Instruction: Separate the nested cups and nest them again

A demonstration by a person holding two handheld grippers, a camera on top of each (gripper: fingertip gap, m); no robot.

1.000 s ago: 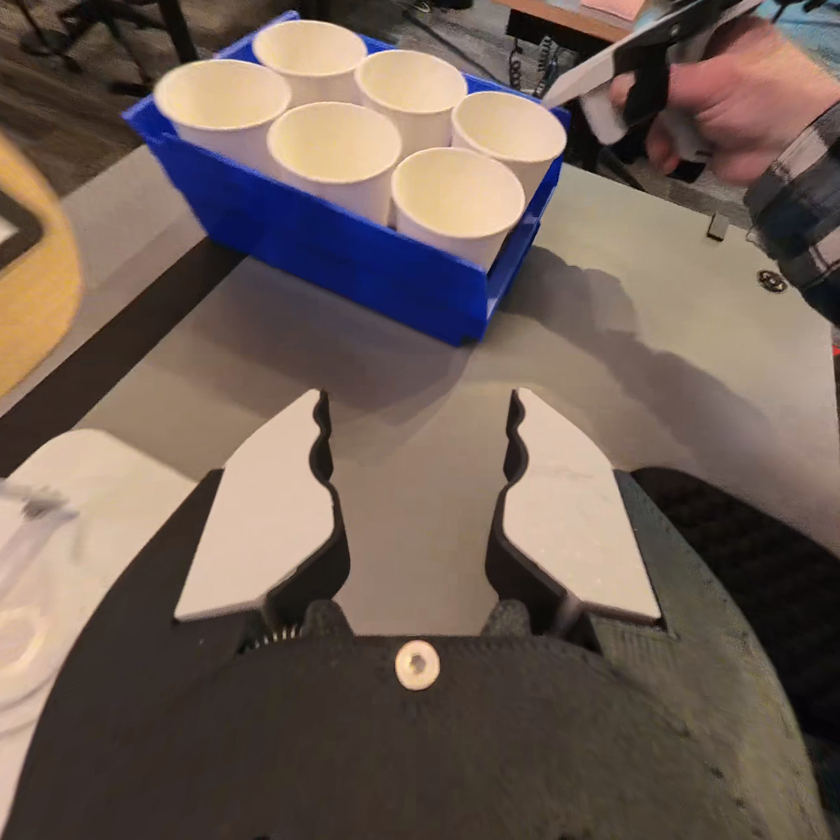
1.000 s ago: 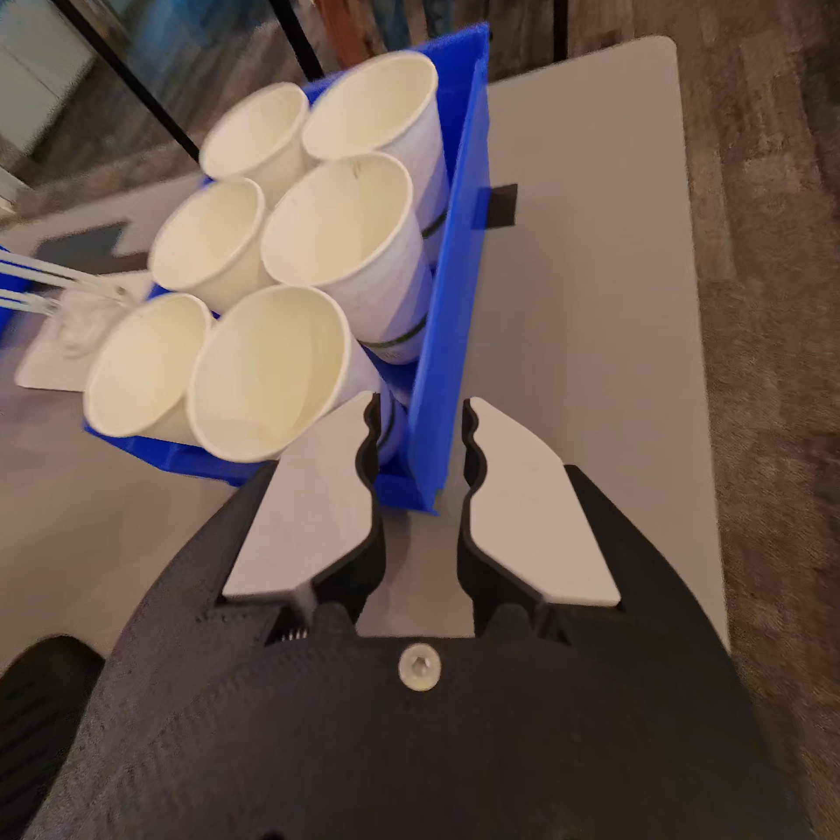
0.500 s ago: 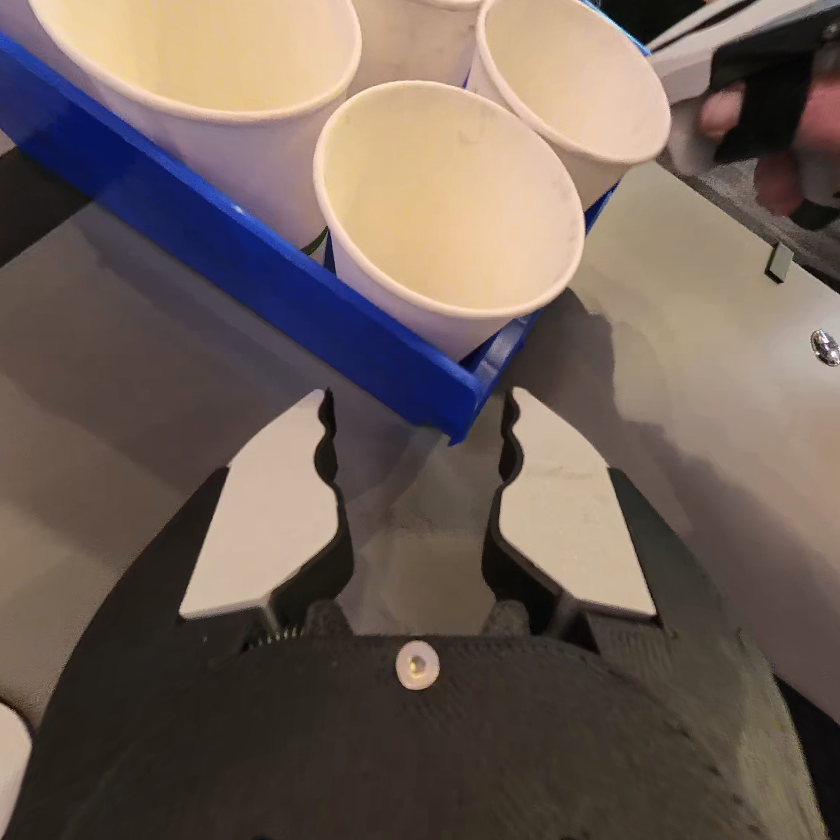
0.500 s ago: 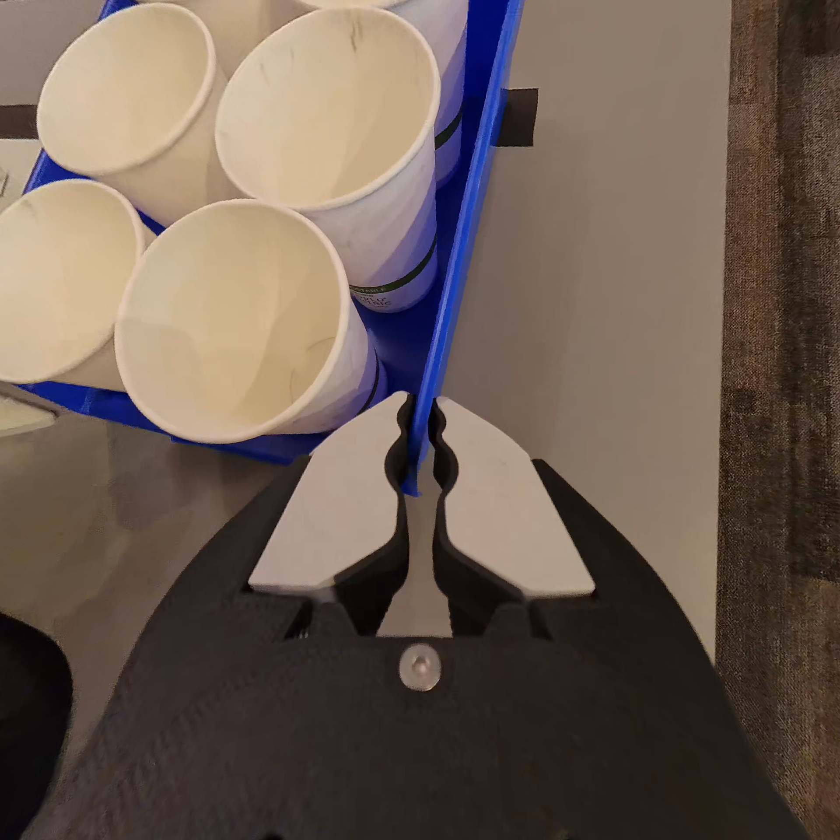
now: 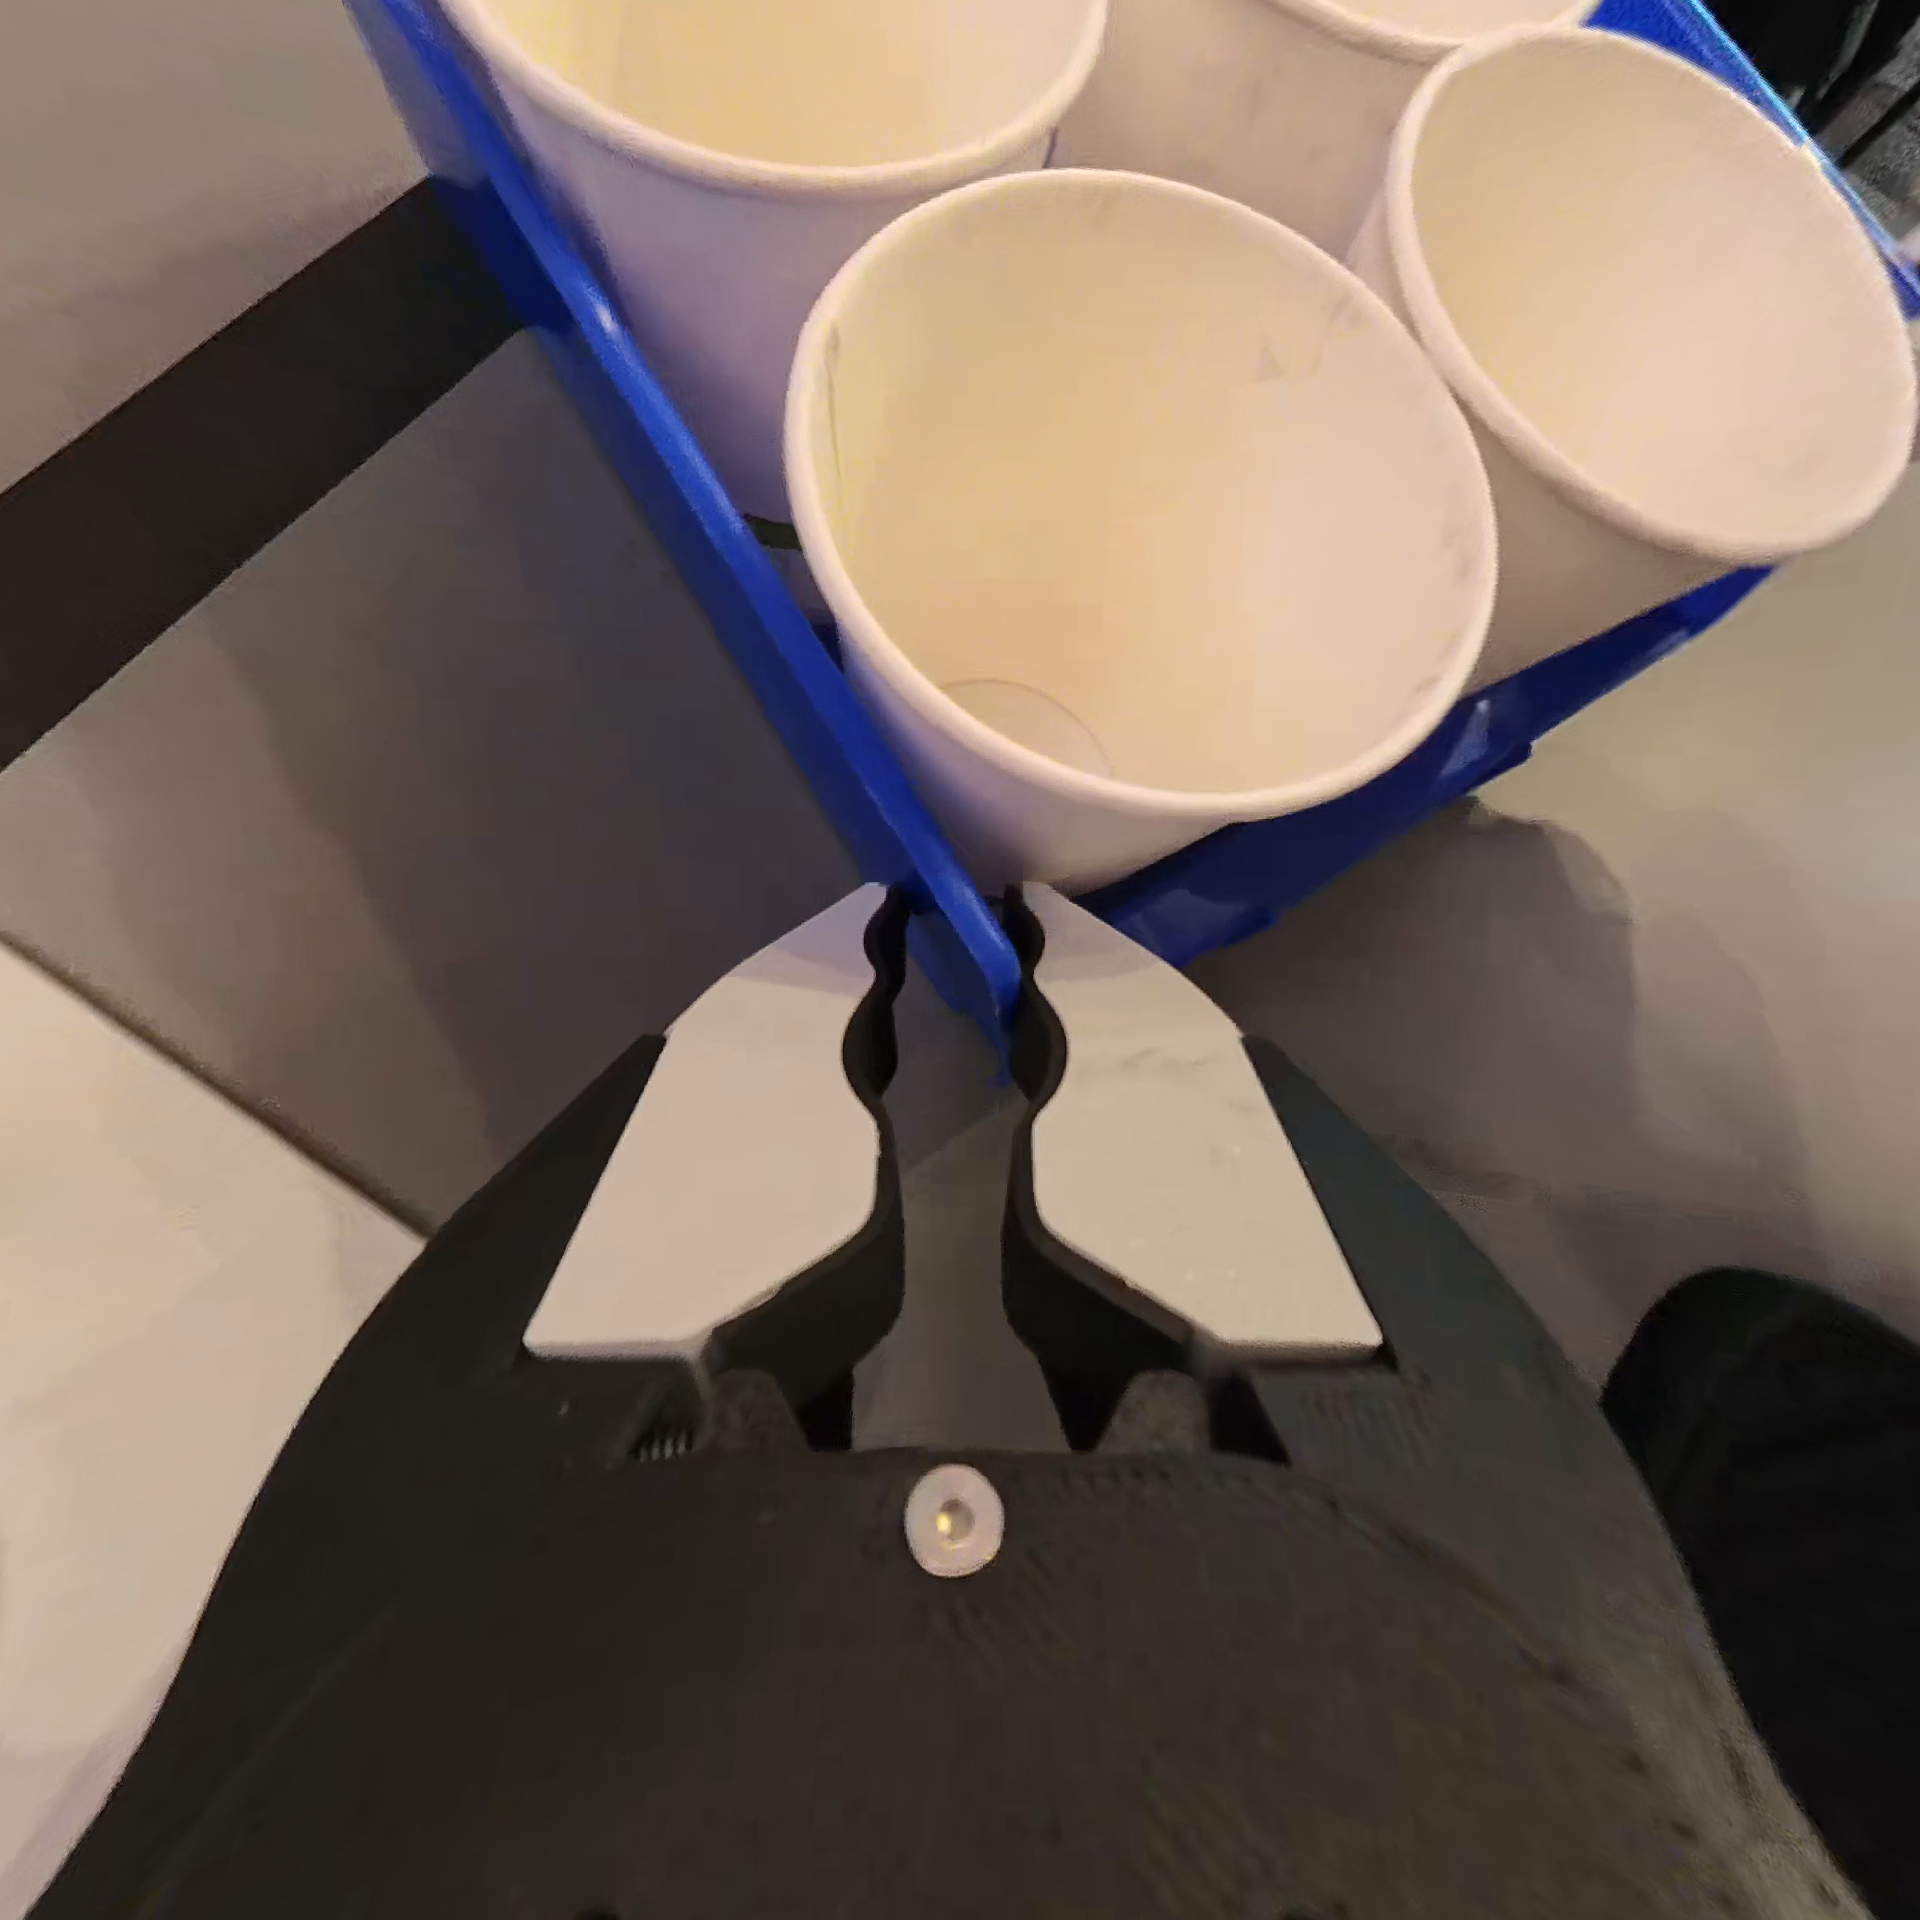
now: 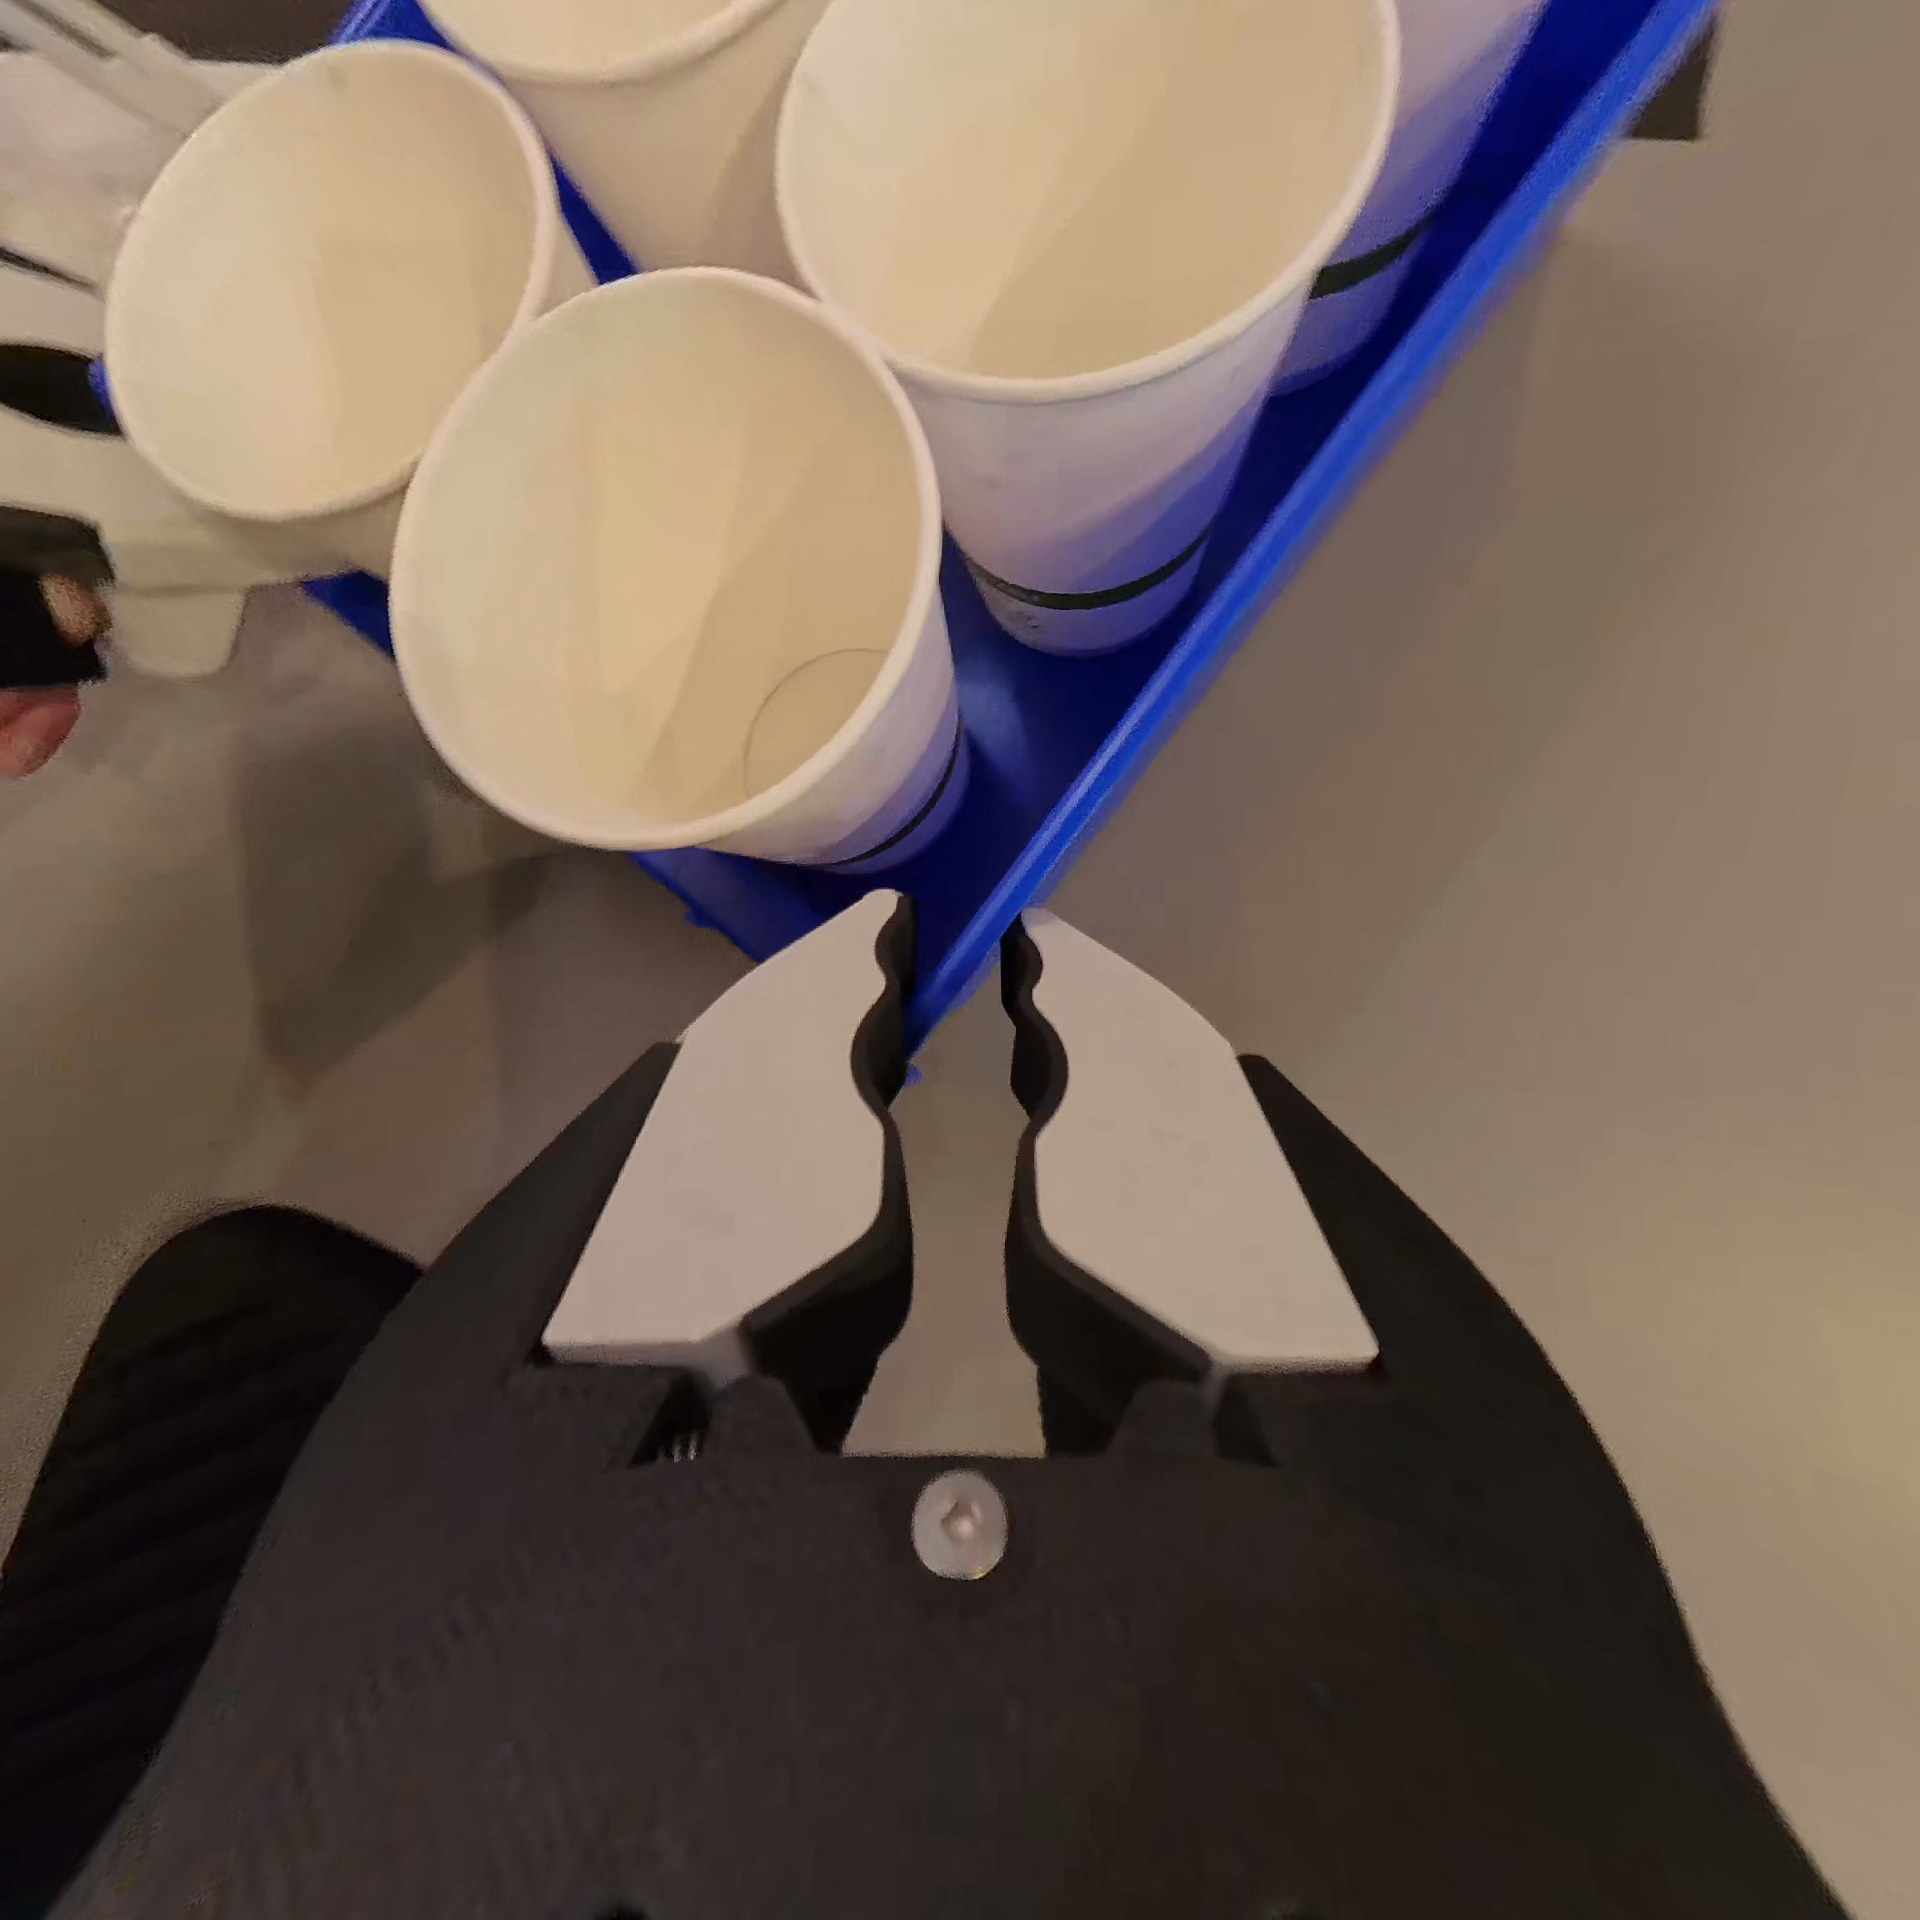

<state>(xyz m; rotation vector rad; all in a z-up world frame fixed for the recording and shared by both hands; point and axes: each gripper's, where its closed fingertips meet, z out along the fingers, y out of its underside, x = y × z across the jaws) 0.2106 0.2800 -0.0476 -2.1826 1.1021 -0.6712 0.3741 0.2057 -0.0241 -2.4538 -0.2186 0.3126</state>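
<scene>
— Cups (image 5: 1138,520), where do they stand?

— White paper cups, upright and packed close in the blue bin (image 5: 665,488) on the grey table (image 5: 343,831). From my left side I see three wide mouths and part of a fourth; the nearest cup sits in the bin's near corner.

— And your left gripper (image 5: 956,987)?

— I have it nearly closed on the bin's near corner wall. The blue edge runs between the fingers (image 5: 1127,1049), with both dark pads against it.

— The right gripper (image 6: 958,987)?

— Same at the other near corner: narrowed onto the blue wall (image 6: 1226,623), pads on either side of it. Cups (image 6: 675,561) crowd just beyond, dark bands near their bases. Far left, my other gripper (image 6: 177,582) touches the bin.
</scene>
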